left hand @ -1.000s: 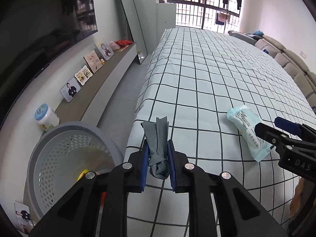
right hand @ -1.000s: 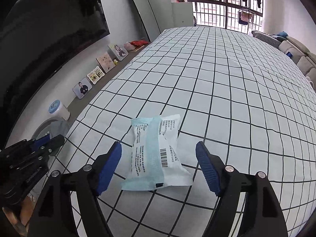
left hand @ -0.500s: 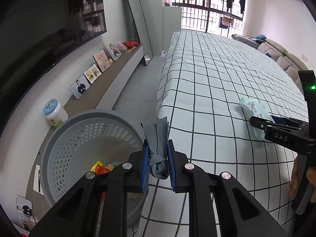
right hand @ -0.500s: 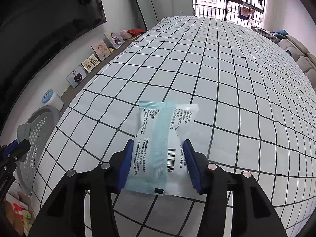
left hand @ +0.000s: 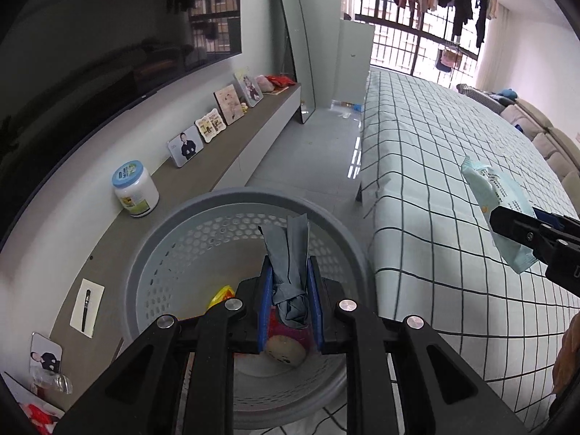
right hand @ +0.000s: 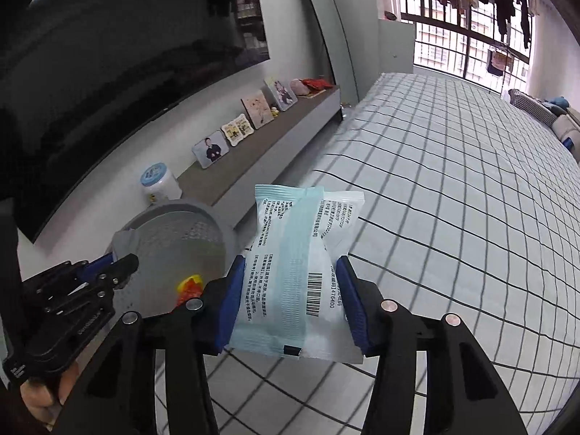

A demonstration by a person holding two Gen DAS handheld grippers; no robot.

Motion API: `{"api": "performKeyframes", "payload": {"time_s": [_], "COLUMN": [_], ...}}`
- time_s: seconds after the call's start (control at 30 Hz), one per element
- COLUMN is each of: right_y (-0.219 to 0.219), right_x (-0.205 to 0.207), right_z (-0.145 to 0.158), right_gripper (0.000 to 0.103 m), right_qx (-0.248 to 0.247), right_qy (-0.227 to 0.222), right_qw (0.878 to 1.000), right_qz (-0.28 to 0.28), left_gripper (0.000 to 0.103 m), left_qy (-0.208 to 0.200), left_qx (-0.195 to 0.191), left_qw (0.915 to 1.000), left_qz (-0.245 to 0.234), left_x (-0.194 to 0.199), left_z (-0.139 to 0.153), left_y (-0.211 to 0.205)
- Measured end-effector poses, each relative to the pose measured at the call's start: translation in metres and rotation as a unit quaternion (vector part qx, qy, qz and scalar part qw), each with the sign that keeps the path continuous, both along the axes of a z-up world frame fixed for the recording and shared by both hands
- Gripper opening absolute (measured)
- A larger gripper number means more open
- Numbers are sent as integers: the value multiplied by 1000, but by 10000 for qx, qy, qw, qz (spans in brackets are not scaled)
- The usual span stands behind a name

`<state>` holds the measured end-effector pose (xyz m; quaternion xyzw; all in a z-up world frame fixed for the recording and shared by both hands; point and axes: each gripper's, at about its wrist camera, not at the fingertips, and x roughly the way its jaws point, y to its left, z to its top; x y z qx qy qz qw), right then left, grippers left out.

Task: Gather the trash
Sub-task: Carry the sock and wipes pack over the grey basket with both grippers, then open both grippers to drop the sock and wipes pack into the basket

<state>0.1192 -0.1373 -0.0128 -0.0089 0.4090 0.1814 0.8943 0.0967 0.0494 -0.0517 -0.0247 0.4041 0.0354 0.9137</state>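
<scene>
Our left claw (left hand: 289,306) is clenched on a crumpled grey wrapper (left hand: 289,272), and in the left wrist view that wrapper now hangs right over the open mouth of the grey perforated basket (left hand: 152,253), which fills the lower centre of the frame. A second ago the basket sat only in the lower left corner and the checked bed (left hand: 453,195) lay under the claw, so we have carried the wrapper off the bed and over the bin. Yellow and red scraps and a pale round lump already lie at the bottom.

Our right claw (right hand: 294,302) has changed more. A second ago its blue pads stood wide on either side of the pale blue packet (right hand: 301,261), which lay flat on the bed. The pads have since closed on it, and now they press its two sides. The packet sits in the lower centre of the right wrist view, clear of the bedcover, with the basket (right hand: 214,224) to its left in that frame.

We judge both pieces are secured and the pick-up stage is done. The wrapper looks ready to be dropped. The packet, we think, must travel further left before it is above the rim.
</scene>
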Motion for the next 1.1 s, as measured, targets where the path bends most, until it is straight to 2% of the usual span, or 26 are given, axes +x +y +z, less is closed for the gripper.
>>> {"api": "performKeyframes", "payload": {"time_s": [0.17,0.37,0.73,0.83,0.93,0.97,1.0,1.07,1.1], "right_y": [51,97,124,123,121,121,120,118,118], "right_x": [-1,-2,0,-3,-7,-8,-8,-8,-7], "right_z": [-2,-20,-50,-47,-44,-44,-44,-44,-45], "right_gripper": [49,49,50,60,64,64,64,64,64], "right_qx": [33,-47,-130,-72,-39,-31,-16,31,45], "right_qy": [12,139,269,150,29,10,12,30,49], "right_qw": [9989,9960,9921,9920,9921,9922,9922,9925,9926], "right_qz": [463,887,1215,1249,1251,1244,1245,1219,1210], "left_gripper": [18,18,21,24,36,44,57,69,69], "left_qy": [-17,71,354,392,438,436,420,332,309], "left_qx": [16,8,-4,-19,-39,-43,-36,-9,10], "left_qw": [9994,9980,9963,9960,9956,9954,9953,9952,9952], "left_qz": [346,631,782,800,828,850,873,919,931], "left_x": [-5,-9,-7,-8,-9,-9,-10,-14,-15], "left_z": [0,-7,-29,-32,-33,-33,-33,-31,-30], "left_y": [35,68,89,91,94,94,94,95,95]}}
